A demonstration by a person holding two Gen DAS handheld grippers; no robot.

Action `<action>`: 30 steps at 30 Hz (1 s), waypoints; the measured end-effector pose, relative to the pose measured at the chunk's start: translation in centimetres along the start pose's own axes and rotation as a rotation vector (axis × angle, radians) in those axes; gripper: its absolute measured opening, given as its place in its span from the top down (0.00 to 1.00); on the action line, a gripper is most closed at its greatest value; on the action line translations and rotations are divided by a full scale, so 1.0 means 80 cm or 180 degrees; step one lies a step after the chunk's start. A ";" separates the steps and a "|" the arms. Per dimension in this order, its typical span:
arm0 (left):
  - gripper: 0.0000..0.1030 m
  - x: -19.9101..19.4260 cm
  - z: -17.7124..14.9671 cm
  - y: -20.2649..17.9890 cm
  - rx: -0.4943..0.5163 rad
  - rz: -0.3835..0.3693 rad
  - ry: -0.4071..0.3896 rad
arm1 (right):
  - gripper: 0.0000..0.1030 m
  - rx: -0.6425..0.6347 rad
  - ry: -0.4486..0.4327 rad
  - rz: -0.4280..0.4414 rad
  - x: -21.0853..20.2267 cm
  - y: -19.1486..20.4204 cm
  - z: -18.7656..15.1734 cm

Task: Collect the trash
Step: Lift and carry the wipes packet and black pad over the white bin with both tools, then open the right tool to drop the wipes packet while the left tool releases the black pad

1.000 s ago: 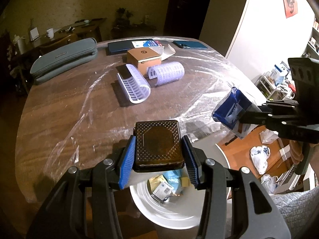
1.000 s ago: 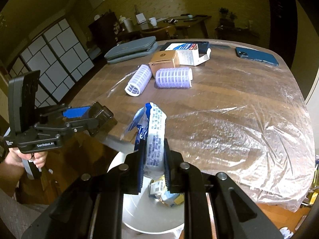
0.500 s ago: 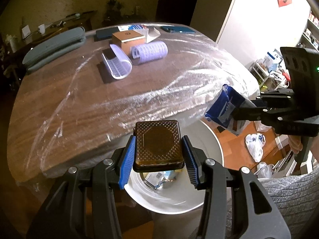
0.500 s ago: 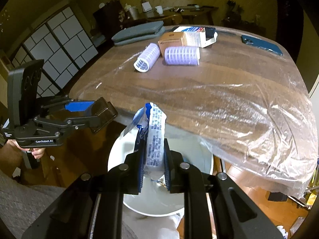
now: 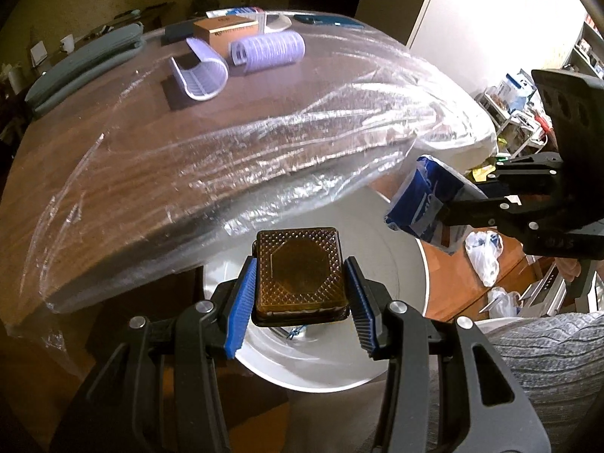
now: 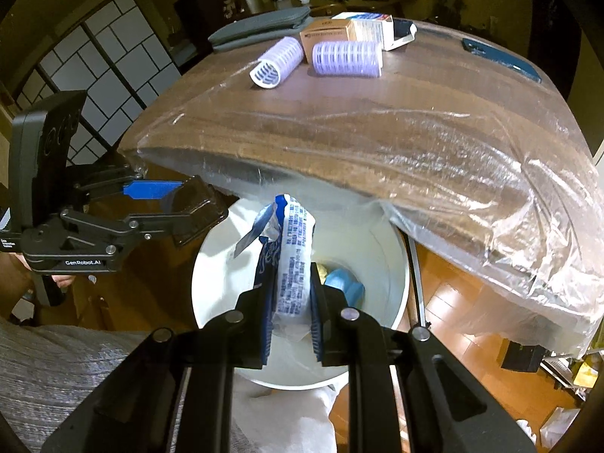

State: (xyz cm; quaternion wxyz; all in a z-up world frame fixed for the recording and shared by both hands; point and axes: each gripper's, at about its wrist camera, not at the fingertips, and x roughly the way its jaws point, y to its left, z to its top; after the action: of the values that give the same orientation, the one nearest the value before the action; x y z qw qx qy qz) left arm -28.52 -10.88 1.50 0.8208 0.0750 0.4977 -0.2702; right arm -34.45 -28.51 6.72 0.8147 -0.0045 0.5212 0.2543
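A wooden table (image 5: pixel 124 158) wrapped in clear plastic film stands in a dim room, with a white bin (image 5: pixel 407 264) on the floor just below its near edge. The left gripper (image 5: pixel 301 294) hangs over the bin's opening, its blue-padded jaws clamped on a brown plastic tray (image 5: pixel 300 273). The right gripper (image 6: pixel 290 322) is also above the bin, jaws pinched on a blue and white wrapper (image 6: pixel 292 260). Two lilac hair rollers (image 6: pixel 345 58) and a cardboard box (image 6: pixel 326 34) lie near the table's far edge
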 end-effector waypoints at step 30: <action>0.54 0.077 -0.009 0.002 0.0022 0.0123 0.0372 | 0.83 -0.0123 0.0269 -0.0131 0.069 -0.006 -0.002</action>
State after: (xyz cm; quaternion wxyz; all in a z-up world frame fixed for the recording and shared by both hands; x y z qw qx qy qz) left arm -26.78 -12.76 -4.19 0.7951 0.1032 0.5423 -0.2511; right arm -32.62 -26.72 1.83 0.7968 -0.0416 0.5499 0.2471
